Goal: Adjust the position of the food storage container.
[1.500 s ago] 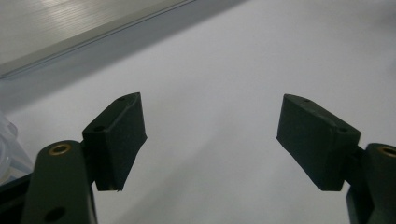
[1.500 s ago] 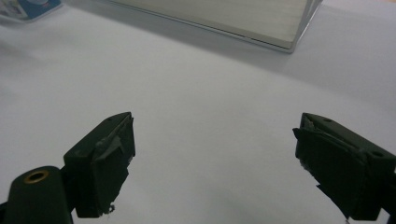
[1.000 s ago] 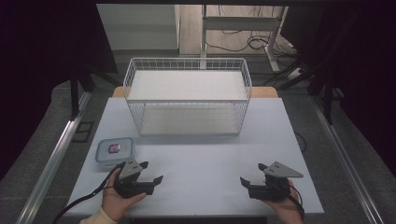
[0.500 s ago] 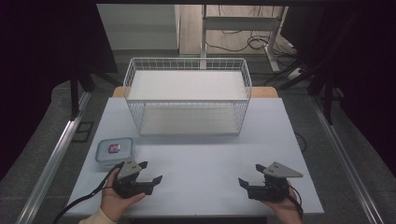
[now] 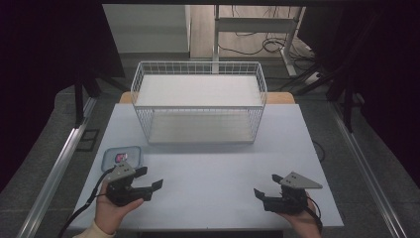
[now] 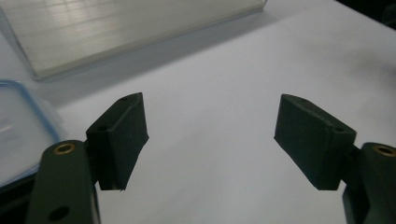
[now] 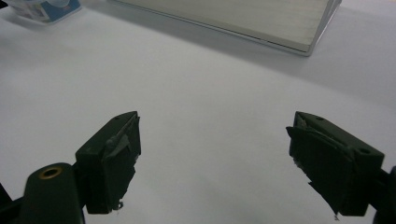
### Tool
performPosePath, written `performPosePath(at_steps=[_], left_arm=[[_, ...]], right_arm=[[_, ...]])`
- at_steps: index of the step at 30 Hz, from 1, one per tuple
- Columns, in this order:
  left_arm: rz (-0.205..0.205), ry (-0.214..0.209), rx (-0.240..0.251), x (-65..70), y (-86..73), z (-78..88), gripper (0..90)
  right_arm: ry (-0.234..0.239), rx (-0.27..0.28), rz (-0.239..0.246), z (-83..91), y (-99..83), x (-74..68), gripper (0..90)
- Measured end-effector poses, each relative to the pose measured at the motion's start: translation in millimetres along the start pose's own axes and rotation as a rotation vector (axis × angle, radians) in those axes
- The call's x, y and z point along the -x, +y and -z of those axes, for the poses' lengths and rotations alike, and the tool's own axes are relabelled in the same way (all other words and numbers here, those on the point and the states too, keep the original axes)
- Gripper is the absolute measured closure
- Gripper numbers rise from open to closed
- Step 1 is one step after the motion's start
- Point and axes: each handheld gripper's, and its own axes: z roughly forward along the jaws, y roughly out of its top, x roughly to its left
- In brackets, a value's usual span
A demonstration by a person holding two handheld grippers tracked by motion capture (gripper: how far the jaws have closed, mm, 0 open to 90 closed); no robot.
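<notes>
In the high view, a white table (image 5: 213,173) filled the middle of the frame, with a white wire basket (image 5: 199,101) standing at its far centre. A clear lidded container with a blue rim (image 5: 122,157) lay at the lower left, just beyond the left gripper (image 5: 151,184), which a hand (image 5: 111,208) held near the table's near edge with its jaws apart and nothing between them. At the lower right, the right gripper (image 5: 261,191) sat in the other hand (image 5: 302,222), jaws likewise apart and empty, well apart from the container. The jaws of both grippers had just been closing a little, with nothing between them.

In the left gripper view, the two black jaws rose from the bottom with bare table between them; the blue-rimmed container (image 6: 21,126) showed at the left edge, just beside the left jaw, and the basket's pale base (image 6: 116,28) lay along the top.

In the right gripper view, the jaws stood wide over bare table; the container (image 7: 44,9) sat in the upper left corner, far off, and the basket's base (image 7: 243,18) ran across the upper right.
</notes>
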Motion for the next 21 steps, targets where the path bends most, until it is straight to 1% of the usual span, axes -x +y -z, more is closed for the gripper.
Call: performPosePath(at_steps=[1,2,3,4,5,7,10,11,12,13,16,19,20,21], left_arm=[[-0.011,0.033,0.000,-3.9,5.5,9.4,25.7],[-0.011,0.033,0.000,-3.9,5.5,9.4,25.7],[-0.015,0.042,0.006,-5.6,8.7,14.6,25.7],[-0.018,0.054,0.016,-9.5,15.6,24.4,25.7],[-0.018,0.054,0.016,-9.5,15.6,24.4,25.7],[-0.021,0.066,0.018,-14.6,22.5,32.9,25.7],[0.002,0.057,0.013,-23.8,31.0,42.1,25.7],[0.005,0.070,-0.002,-30.6,35.3,45.6,25.7],[0.005,0.070,-0.002,-30.6,35.3,45.6,25.7],[0.008,0.078,-0.011,-34.5,36.8,46.8,25.7],[0.029,0.103,-0.015,-47.6,39.4,51.2,26.2],[0.059,0.135,-0.019,-62.3,39.5,54.9,27.7],[0.083,0.159,-0.026,-72.2,38.6,56.8,28.5],[0.094,0.172,-0.027,-76.7,37.8,57.7,28.7]], right_arm=[[-0.003,0.001,-0.002,0.3,0.1,0.5,16.9],[-0.003,0.001,-0.002,0.3,0.1,0.5,16.9],[-0.003,0.001,-0.003,0.5,0.1,0.6,17.0],[-0.006,0.000,-0.005,0.6,0.0,0.5,17.0],[-0.006,0.000,-0.004,0.6,0.0,0.5,17.0],[-0.004,-0.001,-0.004,0.5,0.0,0.4,17.0],[-0.005,-0.004,-0.001,0.4,0.0,0.0,17.0],[-0.007,-0.004,0.002,0.5,0.2,0.1,17.1],[-0.007,-0.004,0.002,0.5,0.2,0.1,17.1],[-0.007,-0.005,0.003,0.4,0.0,0.3,17.2],[-0.006,-0.011,0.004,-0.4,-0.6,1.1,17.2],[-0.008,-0.014,0.006,-0.7,-0.8,1.4,17.2],[-0.006,-0.014,0.006,-0.8,-0.8,1.4,17.2],[-0.006,-0.014,0.007,-0.8,-0.8,1.5,17.2]])
